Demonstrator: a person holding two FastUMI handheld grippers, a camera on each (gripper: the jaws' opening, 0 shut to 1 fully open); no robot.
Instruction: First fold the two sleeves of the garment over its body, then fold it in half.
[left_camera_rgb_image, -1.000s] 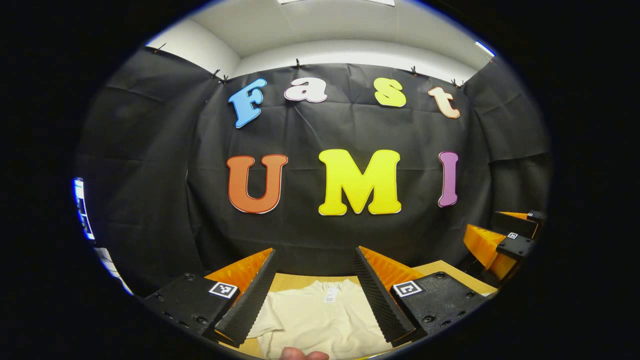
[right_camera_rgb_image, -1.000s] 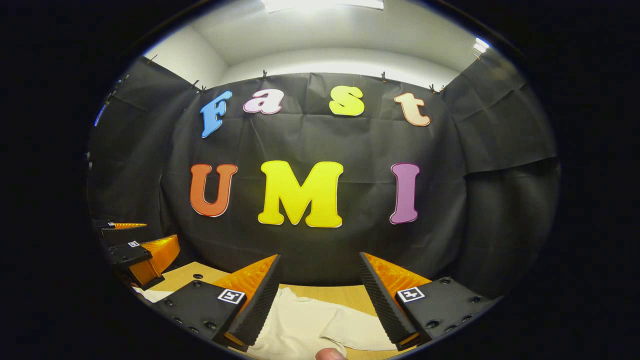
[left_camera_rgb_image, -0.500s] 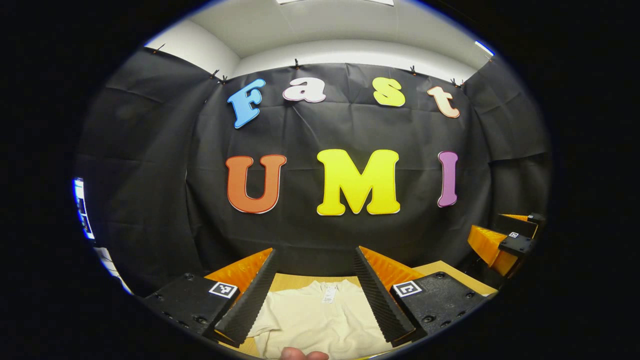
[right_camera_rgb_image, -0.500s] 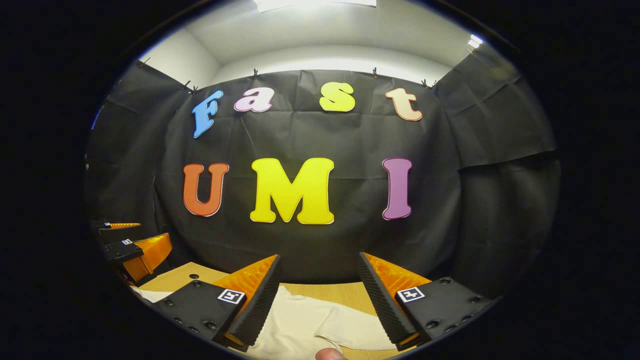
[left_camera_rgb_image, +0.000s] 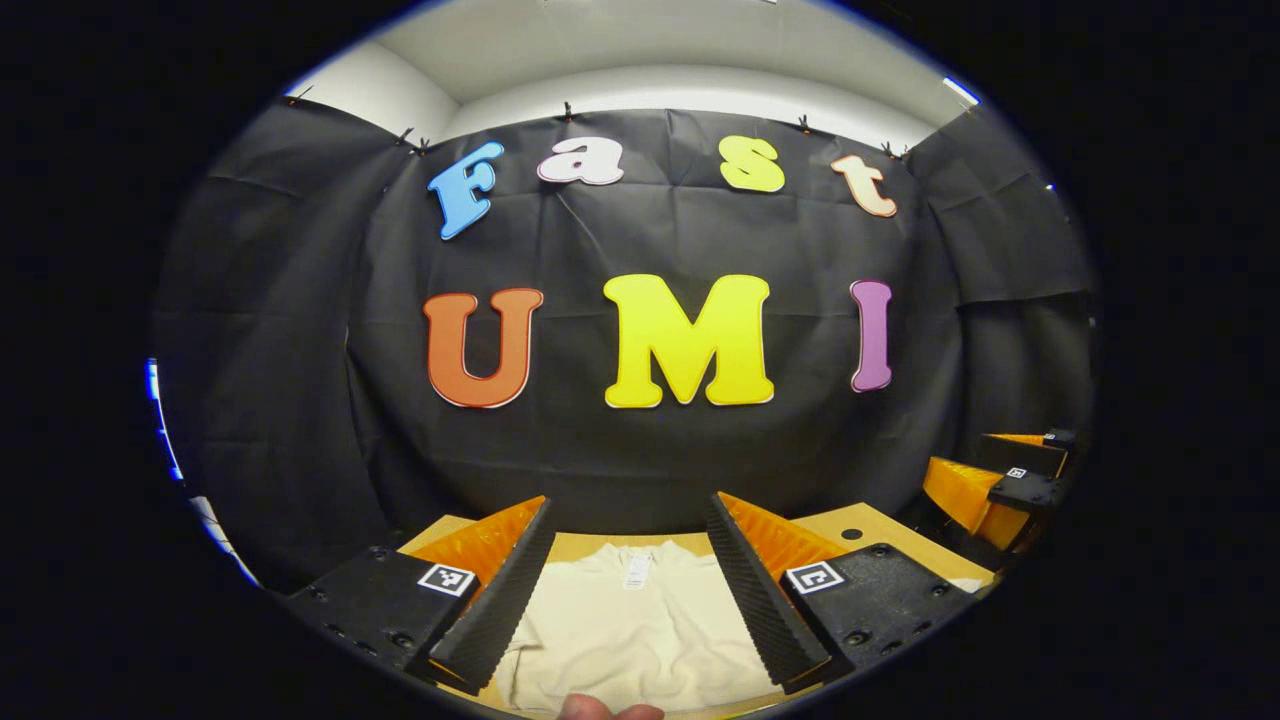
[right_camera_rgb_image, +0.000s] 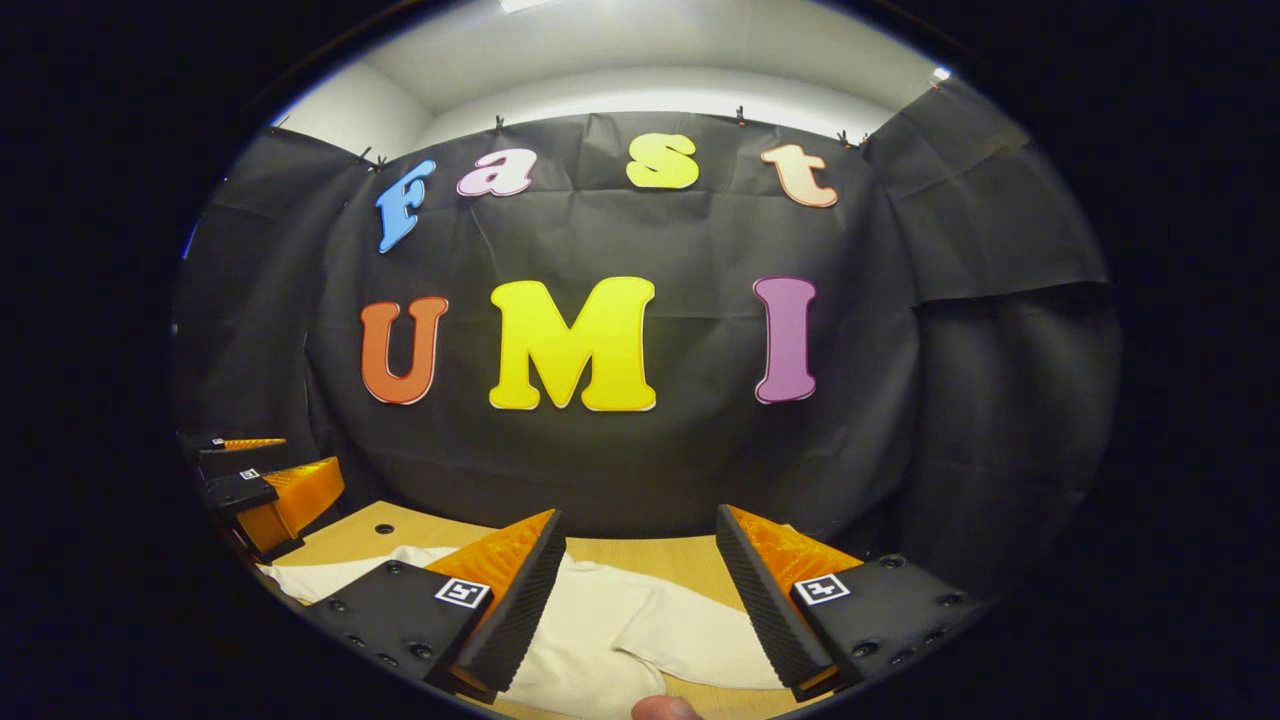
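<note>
Garment (left_camera_rgb_image: 630, 625) collar tag in left gripper view (sleeve (right_camera_rgb_image: 690, 640) in right).

Each camera sits low over the wooden table (left_camera_rgb_image: 880, 522) and looks straight ahead at the black cloth wall (left_camera_rgb_image: 300, 330), which is near. The left gripper view looks from the left side and the right gripper view from the right side. Both see the same pale garment (left_camera_rgb_image: 630, 630) (right_camera_rgb_image: 610, 640), and each sees the other gripper far off at its edge: the right gripper (left_camera_rgb_image: 1000, 478) and the left gripper (right_camera_rgb_image: 255, 478).

Left gripper (left_camera_rgb_image: 628, 560): black screwed mounts, square tag markers; ridged fingers, apparently.
</note>
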